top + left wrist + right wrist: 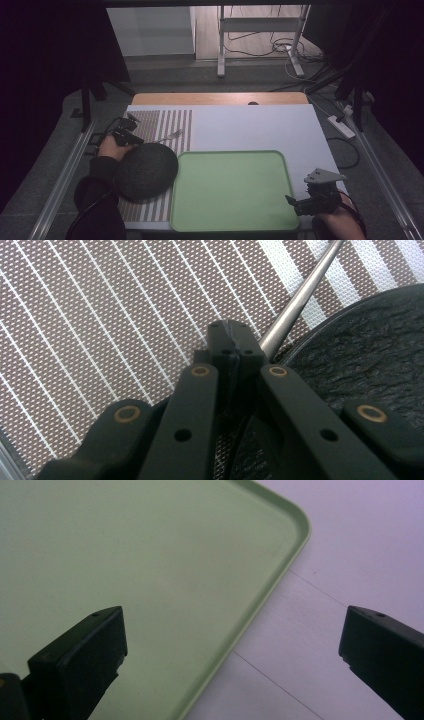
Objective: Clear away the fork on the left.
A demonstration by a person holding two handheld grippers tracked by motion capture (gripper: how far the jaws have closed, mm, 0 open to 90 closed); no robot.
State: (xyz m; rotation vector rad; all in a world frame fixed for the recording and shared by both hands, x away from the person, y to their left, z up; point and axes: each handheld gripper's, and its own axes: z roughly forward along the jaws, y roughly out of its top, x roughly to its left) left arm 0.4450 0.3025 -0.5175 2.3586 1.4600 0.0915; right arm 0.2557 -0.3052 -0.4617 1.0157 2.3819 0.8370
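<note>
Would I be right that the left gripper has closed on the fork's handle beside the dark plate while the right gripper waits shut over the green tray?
Not quite: the right gripper is open, jaws wide apart over the green tray's edge in the right gripper view. The left gripper grips the fork's handle beside the dark plate.

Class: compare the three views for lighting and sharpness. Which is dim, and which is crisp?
High view: dim and soft, dark surroundings, green tray muted. Left gripper view: bright, placemat weave crisp, fork handle slightly soft. Right gripper view: evenly lit, no glare, near jaws blurred.

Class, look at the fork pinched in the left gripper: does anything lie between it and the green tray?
Yes. The dark round plate sits on the striped placemat between the left gripper holding the fork and the green tray.
</note>
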